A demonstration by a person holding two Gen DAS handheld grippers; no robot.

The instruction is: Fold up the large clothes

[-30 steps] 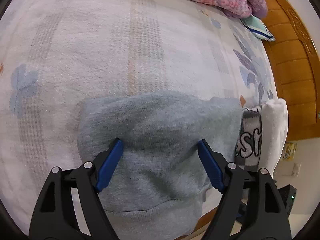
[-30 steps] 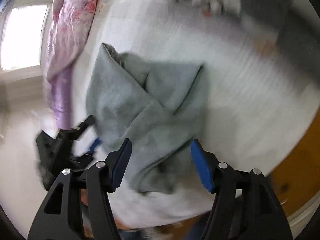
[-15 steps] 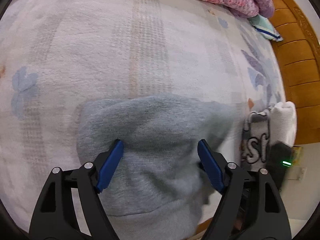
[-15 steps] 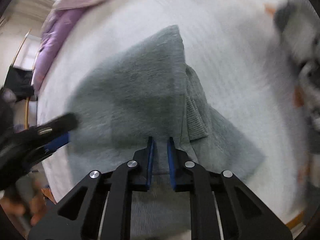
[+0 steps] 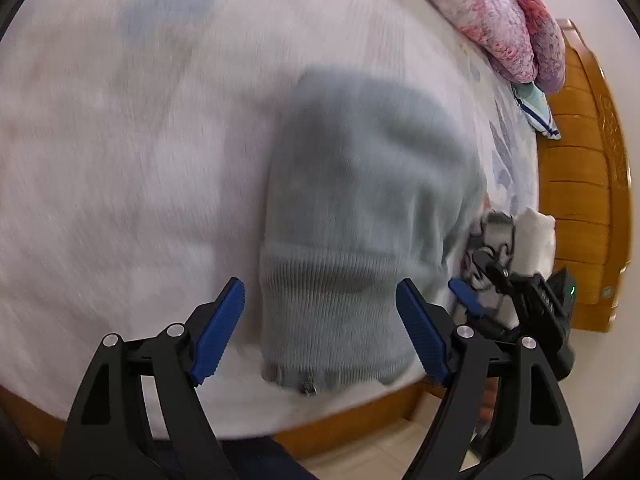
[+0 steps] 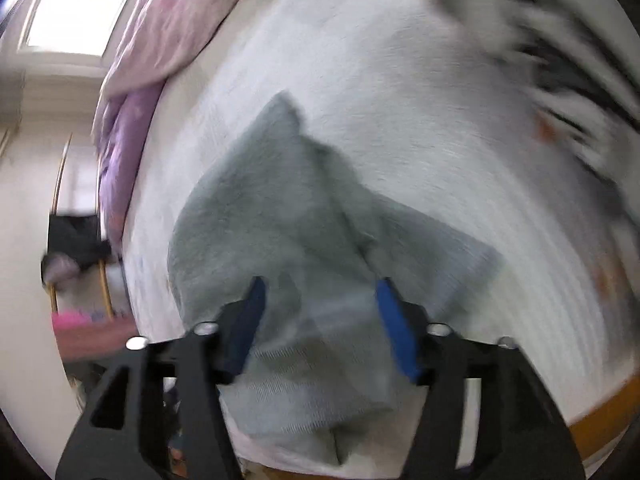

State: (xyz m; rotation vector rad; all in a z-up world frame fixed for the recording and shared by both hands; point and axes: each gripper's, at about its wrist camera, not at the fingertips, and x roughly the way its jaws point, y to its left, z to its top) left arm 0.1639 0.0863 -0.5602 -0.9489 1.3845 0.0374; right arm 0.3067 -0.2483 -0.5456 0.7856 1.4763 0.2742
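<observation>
Both views are smeared by motion, the right wrist view more heavily, so fine detail is hard to read. The folded grey-blue knitted sweater [image 5: 360, 208] lies on the bed's pale floral blanket [image 5: 120, 180] near the bed's near edge; its ribbed hem sits toward 6 o'clock in the left wrist view. In the right wrist view, the sweater [image 6: 288, 240] shows overlapping folds whose layering is too blurred to tell apart.

The left gripper [image 5: 320, 320] stands wide, its blue pads either side of the ribbed hem and not pressing on it. The right gripper [image 6: 320, 312] has its jaws opening; the sweater's cloth lies under and between them, and the pads do not appear to pinch it. In the left wrist view, the right gripper [image 5: 496, 280] shows at 4 o'clock, partly cut off behind the left one's finger.

A folded grey, white and black patterned garment [image 5: 492, 240] beside a white folded cloth [image 5: 536, 240] lies at 3 o'clock, partly hidden by the right gripper; in the right wrist view the patterned garment [image 6: 560, 60] is only a streak at 1 o'clock. A pink and purple floral quilt [image 5: 500, 12] is heaped at 1 o'clock, with a small teal striped cloth [image 5: 534, 108] beneath it. The bed's orange wooden frame [image 5: 580, 200] runs along 3 o'clock. A bright window [image 6: 72, 12] shows at 10 o'clock in the right wrist view.
</observation>
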